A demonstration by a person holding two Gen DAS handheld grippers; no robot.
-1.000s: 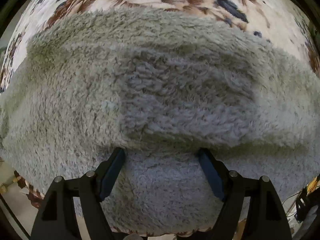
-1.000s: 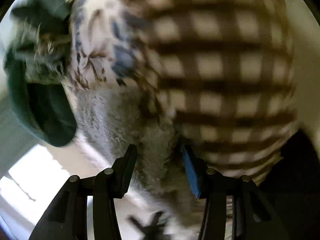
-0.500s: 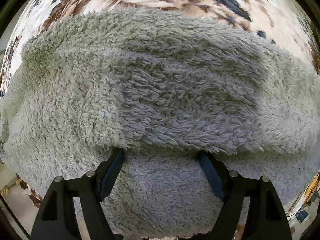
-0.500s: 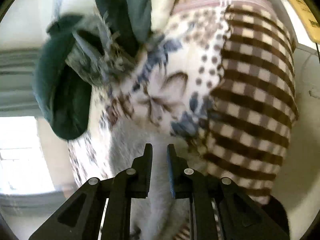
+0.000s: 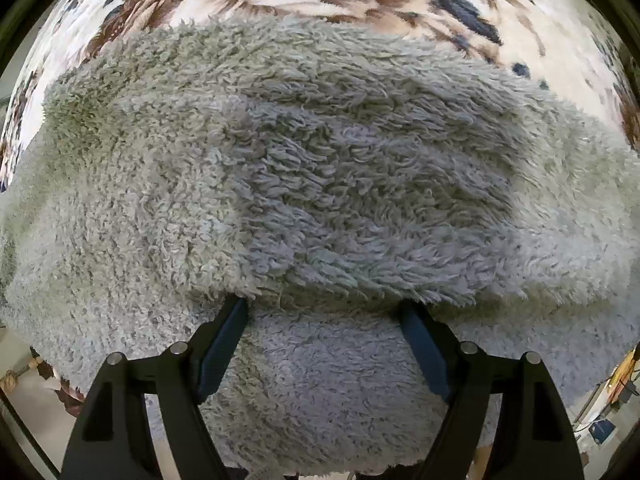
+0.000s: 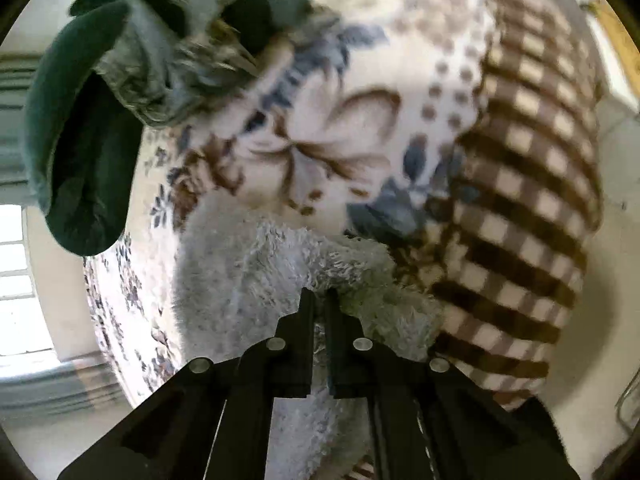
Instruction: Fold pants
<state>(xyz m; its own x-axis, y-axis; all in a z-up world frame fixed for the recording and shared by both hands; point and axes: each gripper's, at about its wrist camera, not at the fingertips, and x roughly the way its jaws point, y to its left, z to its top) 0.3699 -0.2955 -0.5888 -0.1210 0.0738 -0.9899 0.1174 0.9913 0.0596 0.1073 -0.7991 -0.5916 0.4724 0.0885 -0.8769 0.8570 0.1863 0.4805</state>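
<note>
Pants (image 5: 320,184) edge pinched in right gripper (image 6: 320,300); left gripper (image 5: 324,312) wide, on fleece.

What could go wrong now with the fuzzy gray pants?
The right tool is shut on only a thin edge of the fuzzy gray pants, so the thick pile might slip out. The left tool is open with its tips buried under a fold, so it could snag or drag that layer. The dark green clothes lie nearby and might get caught up.

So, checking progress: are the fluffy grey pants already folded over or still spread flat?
Folded over: in the left wrist view the pants show an upper layer ending in an edge across a lower layer.
</note>
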